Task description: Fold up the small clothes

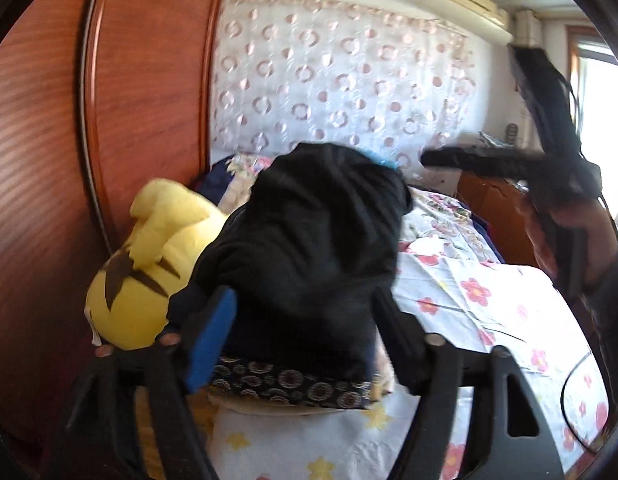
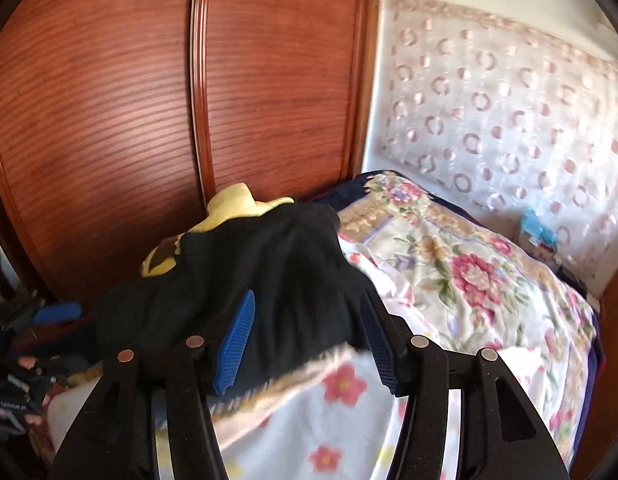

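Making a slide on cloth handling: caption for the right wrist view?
Right gripper, jaws open, over a black garment draped across a yellow plush toy on a floral bedspread.

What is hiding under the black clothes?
The black garment drapes partly over a yellow plush toy and the floral bedding. A patterned band peeks out below it. Anything else beneath is covered.
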{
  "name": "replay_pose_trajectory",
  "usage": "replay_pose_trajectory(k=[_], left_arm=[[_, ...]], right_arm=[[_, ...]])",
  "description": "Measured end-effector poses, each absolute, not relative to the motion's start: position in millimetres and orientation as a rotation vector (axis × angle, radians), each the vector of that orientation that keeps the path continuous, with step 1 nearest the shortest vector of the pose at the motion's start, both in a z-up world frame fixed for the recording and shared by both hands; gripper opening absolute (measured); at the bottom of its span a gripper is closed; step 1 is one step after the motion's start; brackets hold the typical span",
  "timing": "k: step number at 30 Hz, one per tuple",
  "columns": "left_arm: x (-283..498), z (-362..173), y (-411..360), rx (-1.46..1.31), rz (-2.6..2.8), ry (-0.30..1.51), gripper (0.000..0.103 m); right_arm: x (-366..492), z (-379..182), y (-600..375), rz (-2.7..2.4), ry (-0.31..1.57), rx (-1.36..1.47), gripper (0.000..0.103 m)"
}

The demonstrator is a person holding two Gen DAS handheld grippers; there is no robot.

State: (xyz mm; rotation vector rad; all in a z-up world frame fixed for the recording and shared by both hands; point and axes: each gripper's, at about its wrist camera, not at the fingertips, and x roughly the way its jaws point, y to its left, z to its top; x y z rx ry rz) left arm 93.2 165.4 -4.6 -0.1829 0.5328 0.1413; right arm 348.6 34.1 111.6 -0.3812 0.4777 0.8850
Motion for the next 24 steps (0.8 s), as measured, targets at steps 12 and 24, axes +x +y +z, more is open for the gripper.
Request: replay_pose_trajectory(k=[12,24], left_arm=[[71.9,26.9,88.6,-0.135,-0.018,0.469,0.083],[37.5,57.3,33.1,-0.066,-0.010,0.394,0.083]], right_arm=[[176.8,76.3,-123.4,0.665,0.421,-0.182,0.071],[51.3,87.3,-170.5,0.419,0.300,-0.048,0.072]])
